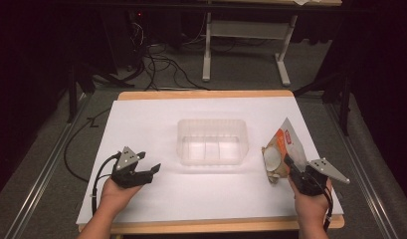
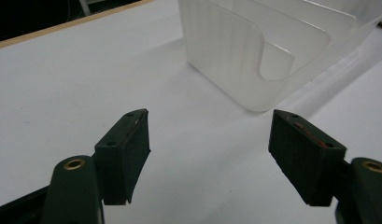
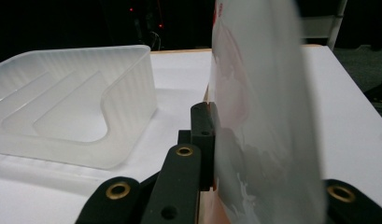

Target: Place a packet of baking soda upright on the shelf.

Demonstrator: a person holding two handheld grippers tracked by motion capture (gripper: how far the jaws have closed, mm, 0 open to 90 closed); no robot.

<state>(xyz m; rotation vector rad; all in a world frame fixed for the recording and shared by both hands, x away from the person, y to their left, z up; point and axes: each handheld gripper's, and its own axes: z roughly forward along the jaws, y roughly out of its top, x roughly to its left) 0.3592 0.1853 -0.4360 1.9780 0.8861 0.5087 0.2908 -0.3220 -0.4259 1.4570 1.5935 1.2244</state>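
pouch (image 1: pixel 283 152) of snack food, orange and white with a clear panel, is clamped at its lower edge in the right gripper (image 1: pixel 290 167) and stands up and away from the hand, lifted off the white worktop (image 1: pixel 141 119). in the right gripper view the pouch (image 3: pixel 263 116) runs edge-on straight ahead of the camera, its film pressed against the inner face of the left jaw; the far jaw is hidden behind the film. translucent plastic tray (image 1: pixel 212 141) with inner dividers sits ahead and to the left of the right gripper, near it but not touching the pouch; the same tray (image 3: pixel 72 121) shows its rounded corner just beside the jaws in the right gripper view. left gripper (image 1: pixel 150 172) is spread wide with nothing between the jaws, low over the worktop. the tray (image 2: pixel 272 46) lies ahead and to the right of the left gripper, apart from both jaw tips.
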